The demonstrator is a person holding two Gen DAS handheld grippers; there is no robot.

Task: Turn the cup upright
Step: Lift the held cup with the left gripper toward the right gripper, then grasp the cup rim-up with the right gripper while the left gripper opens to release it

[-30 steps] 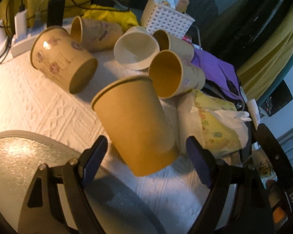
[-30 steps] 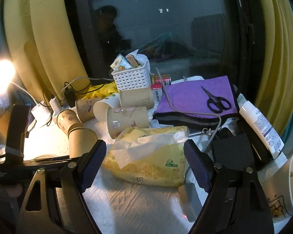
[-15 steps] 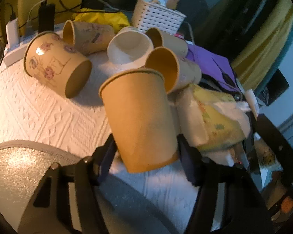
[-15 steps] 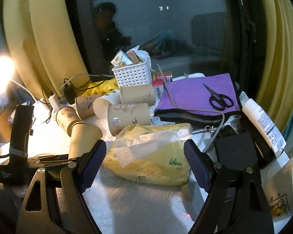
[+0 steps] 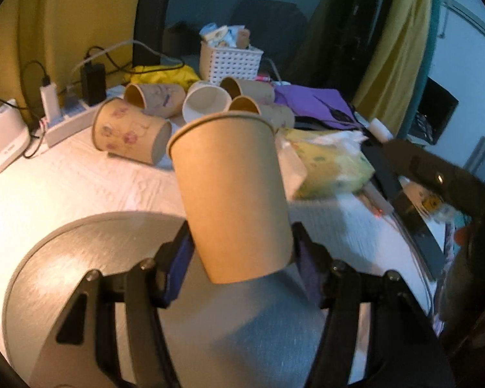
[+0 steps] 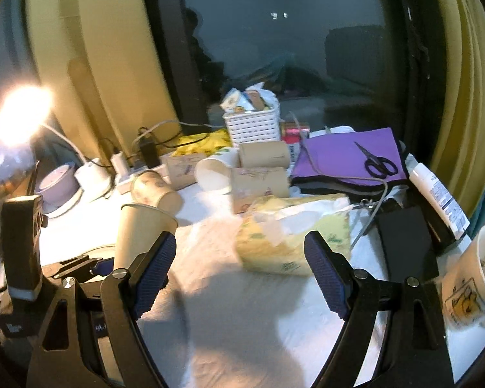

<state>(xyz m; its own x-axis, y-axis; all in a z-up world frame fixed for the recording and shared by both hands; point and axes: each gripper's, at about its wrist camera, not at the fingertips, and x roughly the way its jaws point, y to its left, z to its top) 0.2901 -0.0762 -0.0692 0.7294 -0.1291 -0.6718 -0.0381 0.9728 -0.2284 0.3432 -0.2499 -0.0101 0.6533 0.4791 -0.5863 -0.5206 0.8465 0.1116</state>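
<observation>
My left gripper (image 5: 241,258) is shut on a plain brown paper cup (image 5: 232,194), gripping its lower part, mouth up and nearly upright, above a round grey disc (image 5: 80,258). The cup also shows in the right wrist view (image 6: 139,232), held by the left gripper (image 6: 93,263). My right gripper (image 6: 239,274) is open and empty above the white cloth, in front of a yellow tissue pack (image 6: 291,236).
Several paper cups lie on their sides behind (image 5: 129,129), near a white basket (image 5: 229,61) and power strip (image 5: 64,119). A purple cloth (image 6: 349,158) with scissors (image 6: 376,163), a white tube (image 6: 436,194), a lit lamp (image 6: 19,113) and a printed cup (image 6: 472,278) surround the area.
My left gripper closed on the brown cup, lifted it and tilted it from leaning to nearly upright, drawing back over the grey disc. The right gripper stayed open and shifted slightly.
</observation>
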